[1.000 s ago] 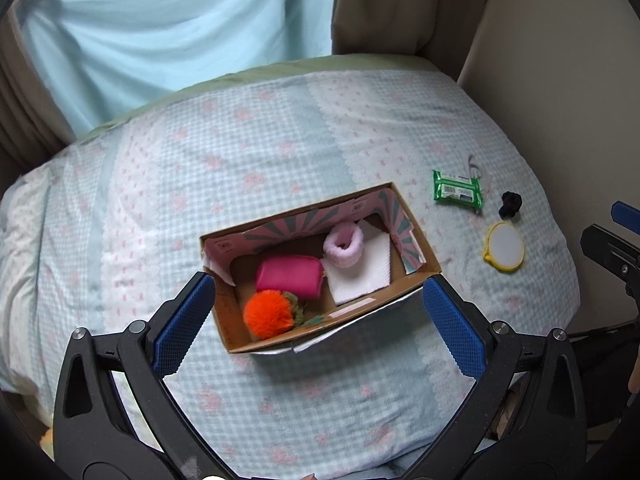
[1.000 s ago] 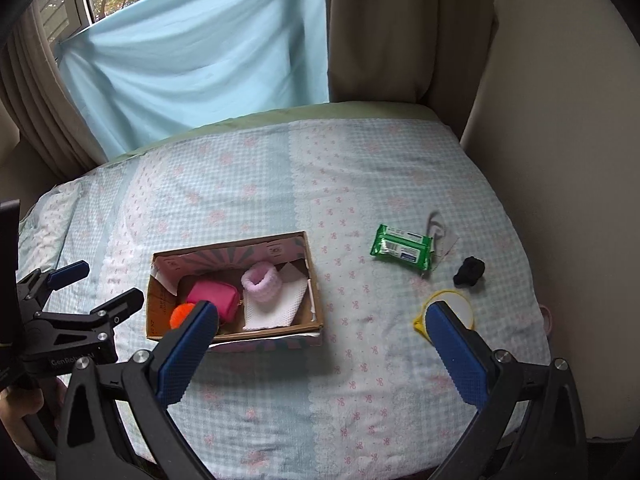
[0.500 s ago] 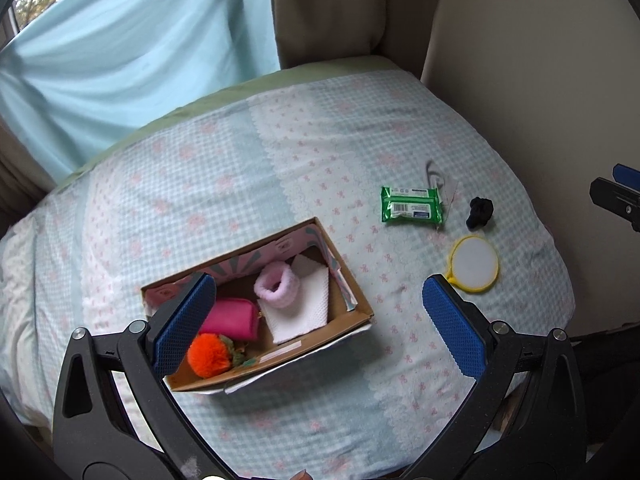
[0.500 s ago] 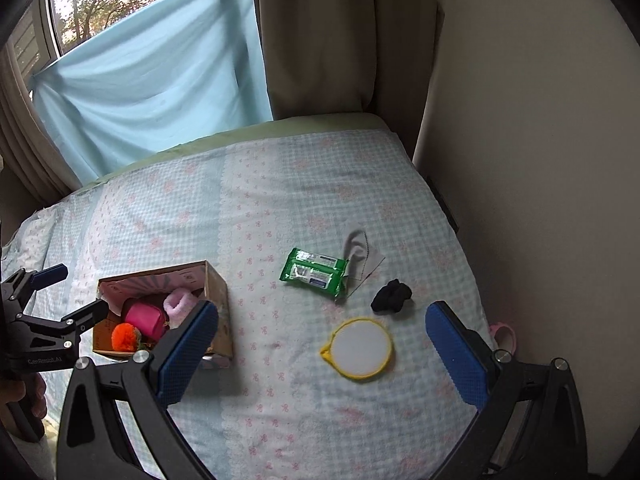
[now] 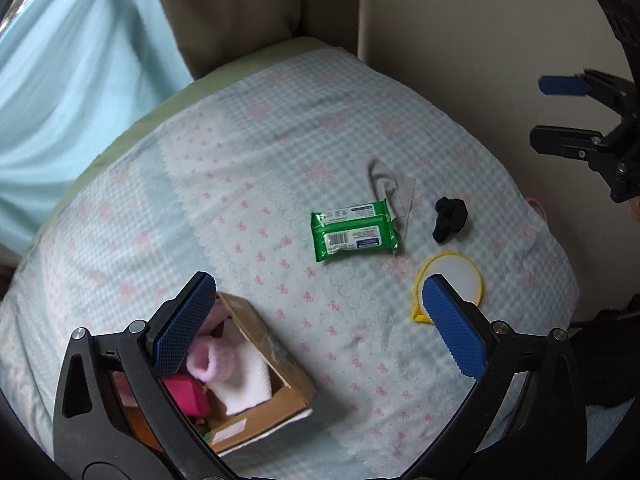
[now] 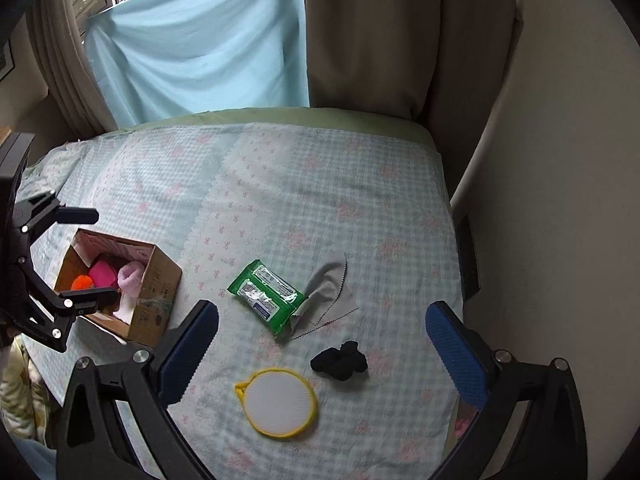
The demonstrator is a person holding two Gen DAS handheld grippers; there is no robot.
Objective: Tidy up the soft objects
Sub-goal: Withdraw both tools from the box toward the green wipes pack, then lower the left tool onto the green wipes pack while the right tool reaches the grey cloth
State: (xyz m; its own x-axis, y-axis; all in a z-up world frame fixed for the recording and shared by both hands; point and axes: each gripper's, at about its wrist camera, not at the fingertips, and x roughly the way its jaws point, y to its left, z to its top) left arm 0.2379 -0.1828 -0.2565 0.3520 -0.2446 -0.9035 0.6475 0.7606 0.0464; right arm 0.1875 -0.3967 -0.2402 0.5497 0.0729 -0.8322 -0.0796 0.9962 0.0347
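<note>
A cardboard box sits at the bed's left, holding a pink scrunchie, a magenta pouch, an orange pompom and a white cloth. On the bed lie a green wipes pack, a grey cloth, a black scrunchie and a yellow-rimmed round pad. My left gripper is open above the bed right of the box. My right gripper is open above the round pad and black scrunchie.
The bed has a light blue checked cover. A light blue curtain and a beige curtain hang behind it. A cream wall runs along the bed's right edge.
Both grippers have swung right. The box has slid to the left of both views, and the loose items now sit nearer the middle. Both stay open and empty.
</note>
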